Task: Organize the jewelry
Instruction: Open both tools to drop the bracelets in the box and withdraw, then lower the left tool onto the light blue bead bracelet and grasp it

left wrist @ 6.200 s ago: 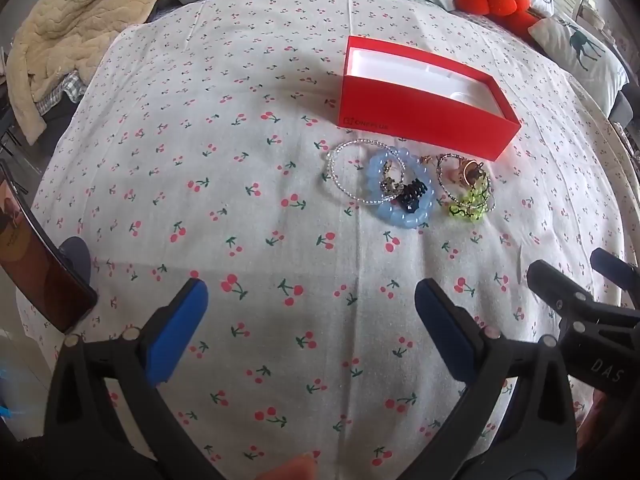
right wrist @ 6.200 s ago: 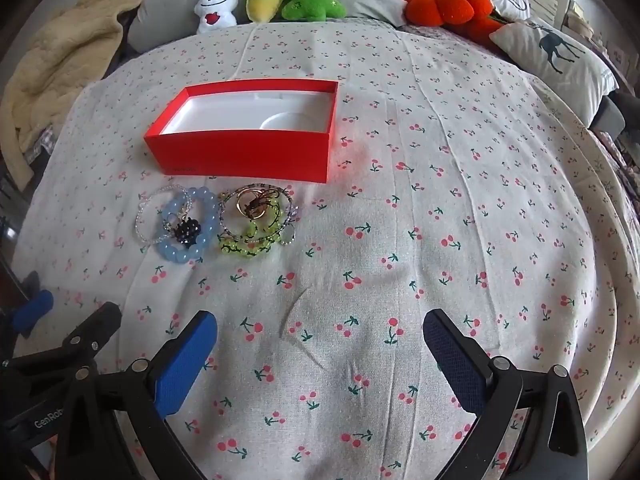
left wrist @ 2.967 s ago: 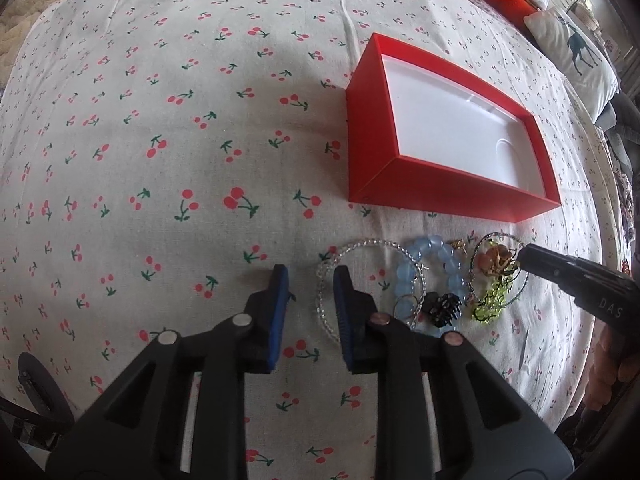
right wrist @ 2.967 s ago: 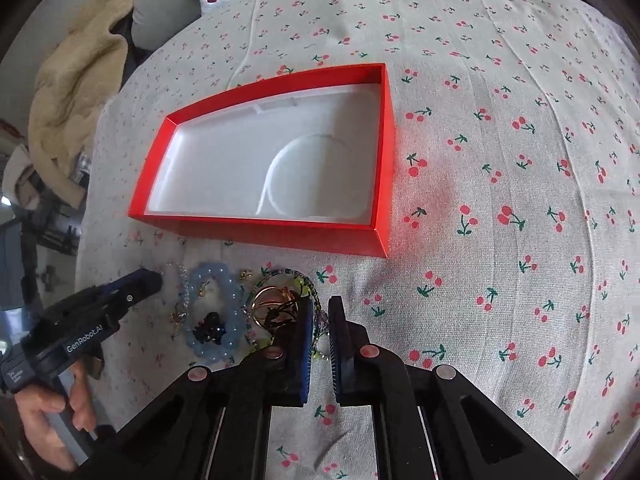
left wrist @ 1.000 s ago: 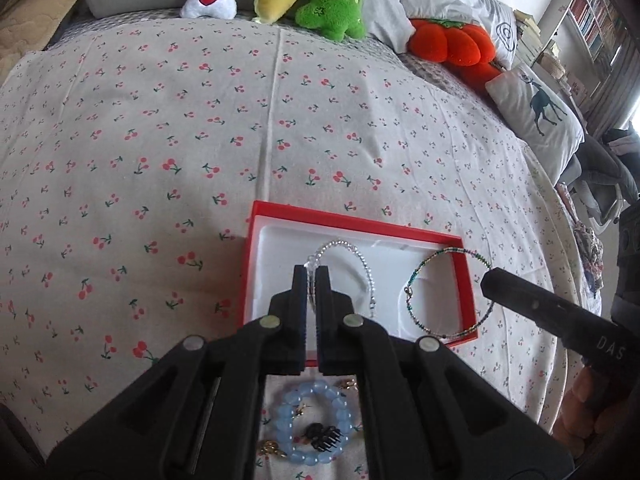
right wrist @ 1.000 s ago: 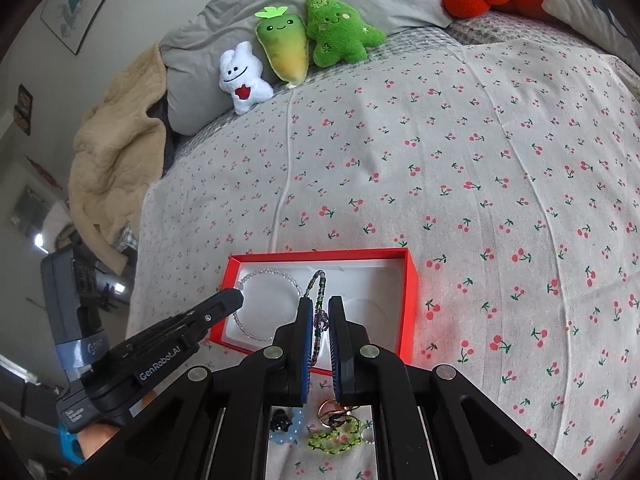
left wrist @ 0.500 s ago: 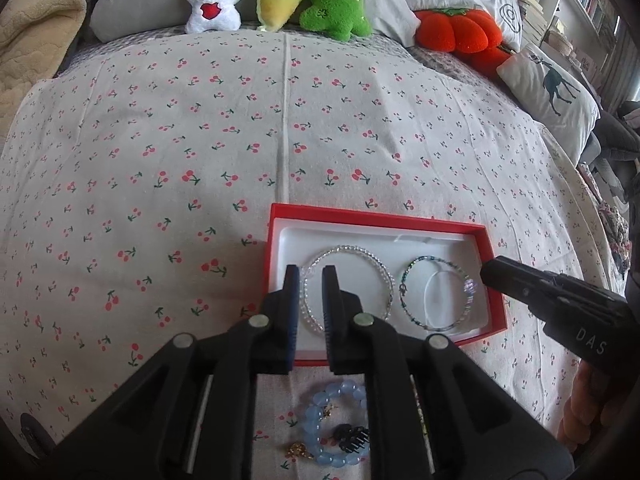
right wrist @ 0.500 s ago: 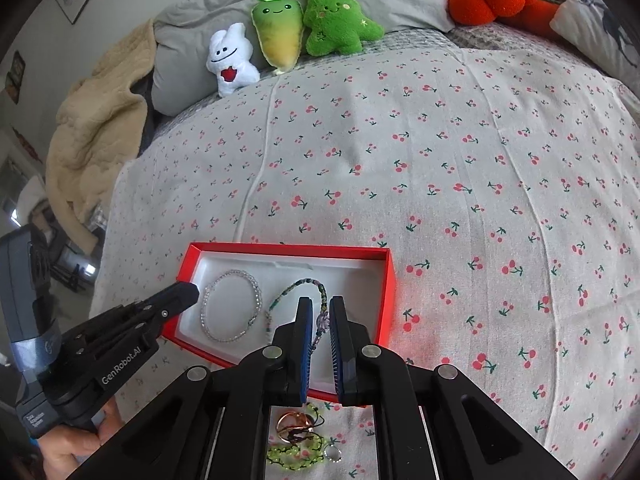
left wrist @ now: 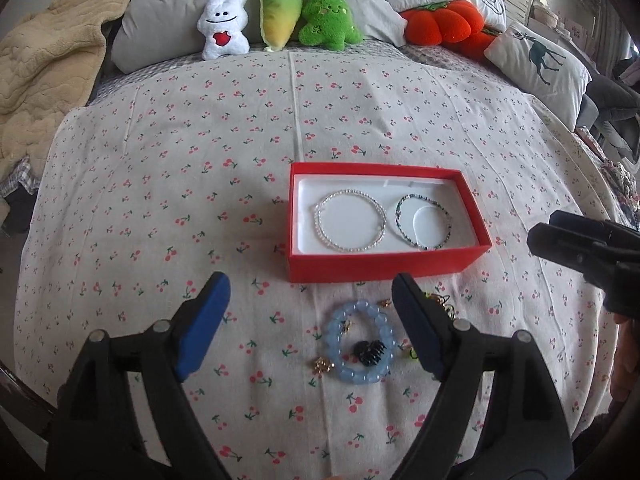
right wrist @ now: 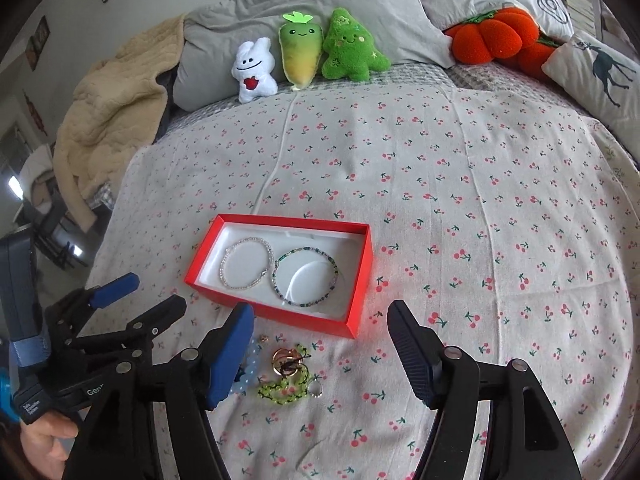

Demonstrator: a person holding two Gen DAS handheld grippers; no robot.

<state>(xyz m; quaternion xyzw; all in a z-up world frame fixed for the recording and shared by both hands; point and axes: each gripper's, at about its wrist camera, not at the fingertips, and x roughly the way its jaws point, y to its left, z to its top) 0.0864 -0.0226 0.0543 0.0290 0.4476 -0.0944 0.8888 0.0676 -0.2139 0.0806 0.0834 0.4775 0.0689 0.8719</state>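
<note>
A bed (left wrist: pixel 200 152) wears a cherry-print sheet. At its head, a white plush (left wrist: pixel 222 26), a carrot plush (left wrist: pixel 280 16) and a green tree plush (left wrist: pixel 328 20) lean on a grey pillow (left wrist: pixel 180 8). An orange pumpkin cushion (left wrist: pixel 444 26) and deer pillow (left wrist: pixel 536 60) lie right, a beige blanket (left wrist: pixel 44 72) left.

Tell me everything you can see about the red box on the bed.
The red box is a shallow open rectangle, seemingly cardboard, with red walls and a white moulded lining showing a round recess. It sits flat on the cherry-print sheet, no lid in sight. Inside lie two bracelets side by side: a clear beaded bracelet and a dark green beaded bracelet over the recess. Neither tongs touch it; more jewelry lies just in front.
</note>
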